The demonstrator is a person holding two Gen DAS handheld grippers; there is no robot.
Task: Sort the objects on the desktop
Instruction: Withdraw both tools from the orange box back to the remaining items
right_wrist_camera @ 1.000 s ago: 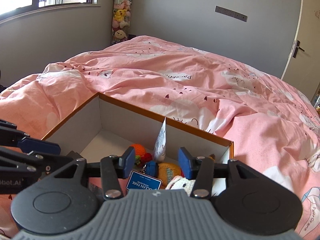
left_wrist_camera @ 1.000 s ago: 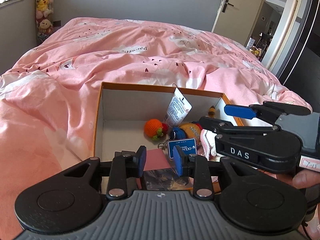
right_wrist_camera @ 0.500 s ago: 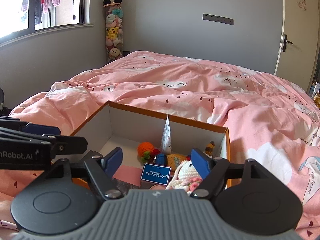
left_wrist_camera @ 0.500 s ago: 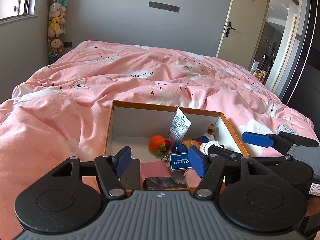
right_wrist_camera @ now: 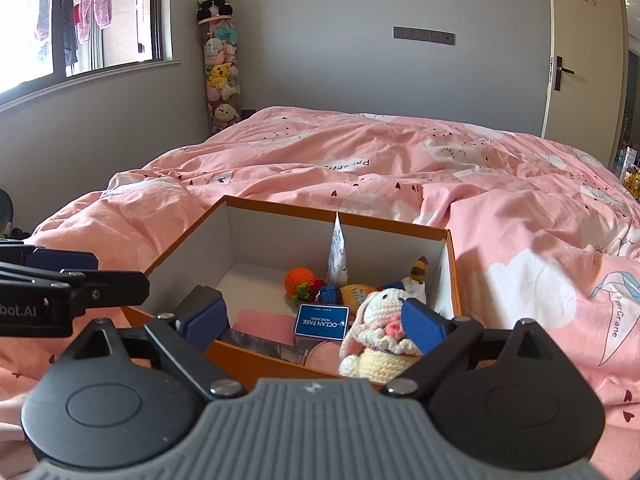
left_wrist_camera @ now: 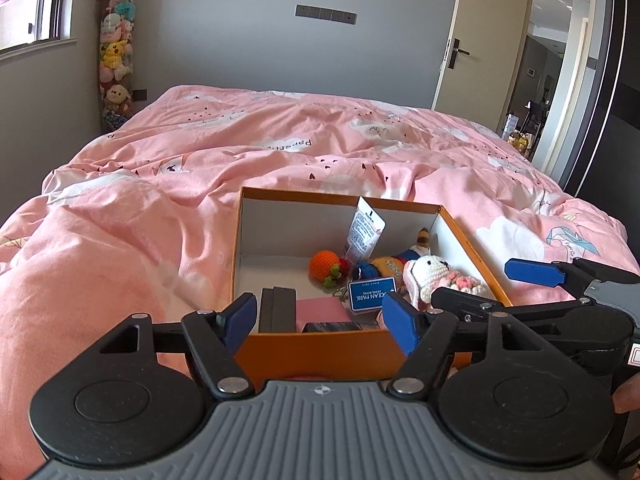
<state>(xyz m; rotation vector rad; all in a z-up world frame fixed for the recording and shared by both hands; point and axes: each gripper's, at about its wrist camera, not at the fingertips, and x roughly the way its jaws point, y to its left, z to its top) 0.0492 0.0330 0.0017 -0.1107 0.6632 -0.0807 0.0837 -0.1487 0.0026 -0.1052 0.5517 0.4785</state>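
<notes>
A: Starting at the left — what is the left gripper [left_wrist_camera: 320,318] doing?

B: It hovers before the near wall of the orange box [left_wrist_camera: 320,346] on the bed [left_wrist_camera: 200,168], fingers spread, holding nothing. Inside lie a dark case [left_wrist_camera: 277,309], a crochet orange [left_wrist_camera: 323,265], a white tube [left_wrist_camera: 363,229] leaning on the far wall, a blue Ocean Park tag [left_wrist_camera: 371,295] and a crochet bunny [left_wrist_camera: 430,274].

A: And the right gripper [right_wrist_camera: 316,320]?

B: Also spread and empty — it sits over the box's near right corner, the bunny just before its right finger.

A: How should the next pick go?

B: Probably one item at a time: come straight down, straddle the bunny's body, and avoid snagging the tag's keyring.
</notes>
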